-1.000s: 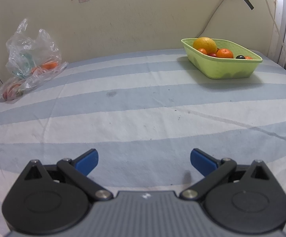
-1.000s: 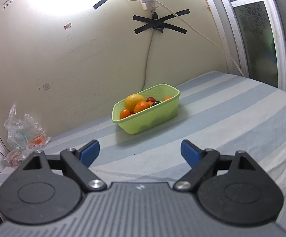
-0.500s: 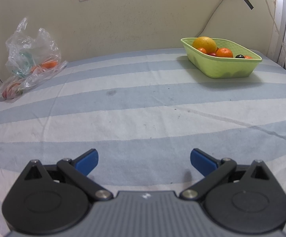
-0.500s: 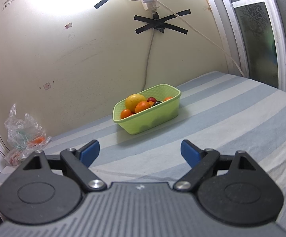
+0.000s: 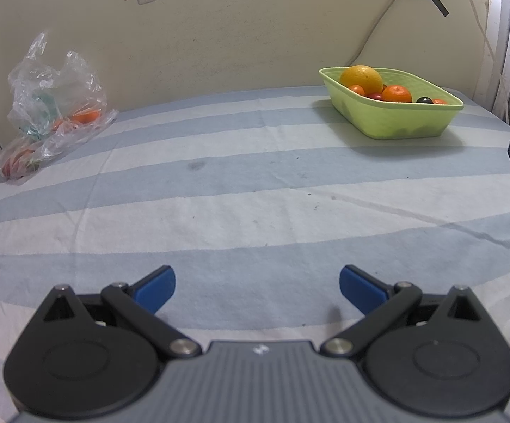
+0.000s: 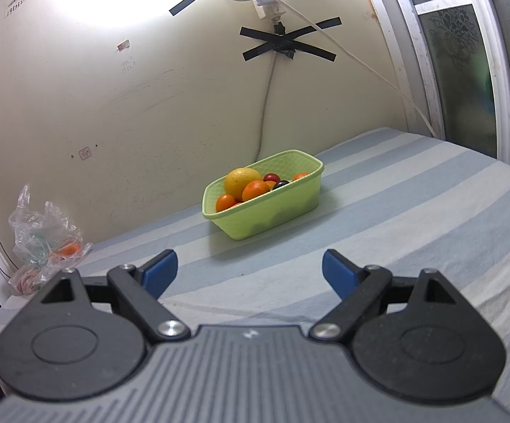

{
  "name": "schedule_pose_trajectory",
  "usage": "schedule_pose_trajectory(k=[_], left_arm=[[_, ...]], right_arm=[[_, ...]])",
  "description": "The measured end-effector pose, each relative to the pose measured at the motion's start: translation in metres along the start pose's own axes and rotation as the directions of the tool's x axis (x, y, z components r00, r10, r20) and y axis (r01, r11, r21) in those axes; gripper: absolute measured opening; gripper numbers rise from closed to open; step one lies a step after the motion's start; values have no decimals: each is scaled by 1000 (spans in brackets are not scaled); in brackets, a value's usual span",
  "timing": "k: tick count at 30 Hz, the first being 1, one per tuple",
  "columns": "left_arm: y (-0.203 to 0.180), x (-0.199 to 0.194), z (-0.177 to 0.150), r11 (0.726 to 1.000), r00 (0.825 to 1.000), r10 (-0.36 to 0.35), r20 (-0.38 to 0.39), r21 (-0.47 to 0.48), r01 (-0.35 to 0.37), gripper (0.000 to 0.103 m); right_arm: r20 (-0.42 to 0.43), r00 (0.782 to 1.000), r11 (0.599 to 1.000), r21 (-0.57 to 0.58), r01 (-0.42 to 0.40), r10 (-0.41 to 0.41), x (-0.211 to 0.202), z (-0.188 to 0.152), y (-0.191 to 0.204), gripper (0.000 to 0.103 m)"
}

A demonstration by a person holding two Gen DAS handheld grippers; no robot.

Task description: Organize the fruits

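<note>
Right wrist view: green basket (image 6: 265, 208) full of fruits far back on striped bed (image 6: 413, 218), more in plastic bag (image 5: 50, 105), both hand-held grippers (image 6: 249, 269) (image 5: 256, 283) wide, holding nothing.

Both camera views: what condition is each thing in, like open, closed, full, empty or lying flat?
left gripper: open, holding nothing.
right gripper: open, holding nothing.
green basket: upright on the striped cloth, part filled with fruit.
large yellow-orange fruit: resting in the basket, topmost.
plastic bag: crumpled, slumped by the wall, orange fruit inside.
striped cloth: spread flat, slightly wrinkled, some dark spots.
</note>
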State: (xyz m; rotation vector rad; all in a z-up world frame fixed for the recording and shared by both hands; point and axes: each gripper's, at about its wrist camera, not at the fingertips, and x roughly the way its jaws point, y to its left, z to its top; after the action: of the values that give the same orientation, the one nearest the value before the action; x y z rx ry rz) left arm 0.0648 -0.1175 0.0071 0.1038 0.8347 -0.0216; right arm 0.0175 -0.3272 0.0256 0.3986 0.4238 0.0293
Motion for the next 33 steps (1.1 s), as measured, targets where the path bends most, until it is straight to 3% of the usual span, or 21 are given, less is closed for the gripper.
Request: schedule_pose_trajectory(k=[33], left_arm=[[4,-3,5,1000,999,15,38,5,-15,103]], right_arm=[[-2,1000,1000,-8,-6,6,0,2,2,91]])
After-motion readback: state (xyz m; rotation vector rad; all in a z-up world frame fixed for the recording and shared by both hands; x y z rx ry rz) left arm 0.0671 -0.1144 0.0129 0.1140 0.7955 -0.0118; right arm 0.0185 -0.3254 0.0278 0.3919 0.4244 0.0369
